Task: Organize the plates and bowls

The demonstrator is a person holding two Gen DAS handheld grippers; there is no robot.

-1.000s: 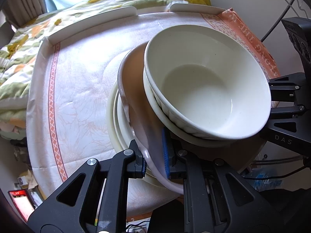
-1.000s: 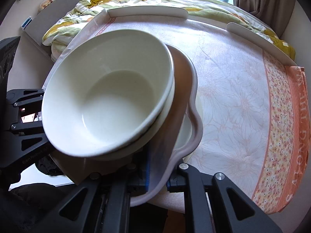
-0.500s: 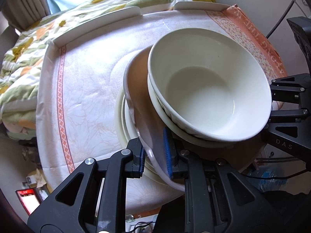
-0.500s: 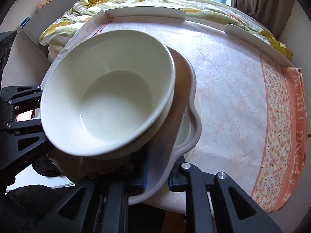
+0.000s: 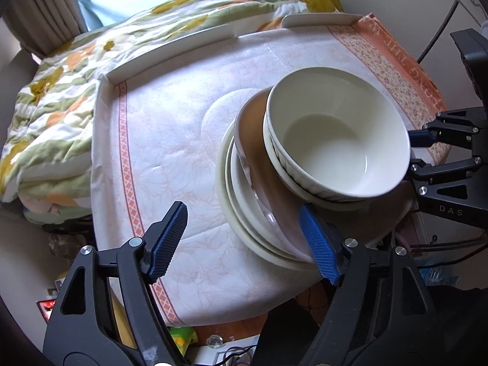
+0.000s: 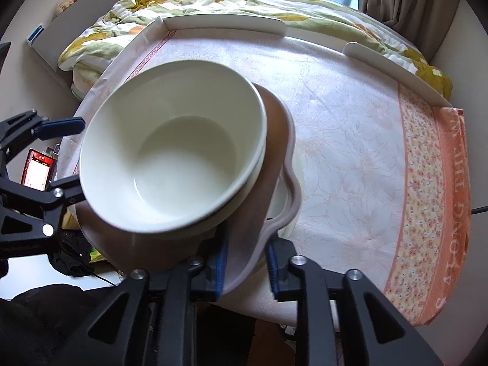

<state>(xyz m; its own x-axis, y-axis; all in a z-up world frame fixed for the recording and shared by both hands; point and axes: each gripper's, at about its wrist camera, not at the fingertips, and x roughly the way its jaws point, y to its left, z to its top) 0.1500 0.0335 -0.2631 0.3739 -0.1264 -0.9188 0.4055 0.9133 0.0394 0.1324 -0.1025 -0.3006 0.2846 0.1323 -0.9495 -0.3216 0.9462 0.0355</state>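
Note:
A large white bowl [image 5: 332,140] sits in a smaller ribbed bowl on a pink-brown wavy plate [image 5: 253,140]. That plate rests on stacked cream plates [image 5: 238,210] on the cloth-covered table [image 5: 170,140]. My left gripper [image 5: 244,244] hangs just off the stack's near edge, its jaws opening wide and nothing pressed between them. In the right wrist view the bowl [image 6: 183,158] fills the middle. My right gripper [image 6: 247,262] straddles the wavy plate's rim [image 6: 274,140], jaws opening, the right pad clear of it. Each gripper shows at the other view's edge: right [image 5: 416,151], left [image 6: 65,155].
A low white rim [image 5: 170,45] edges the table's far side, with a flowered quilt [image 5: 61,106] behind it. The cloth's orange border [image 6: 427,213] runs along one side. Clutter and cables lie on the floor below the near edge [image 5: 183,338].
Both grippers were shut on the wavy plate's rim; both have now let go. The left jaws have spread wide and drawn up and back. The stack sits lower on the cream plates.

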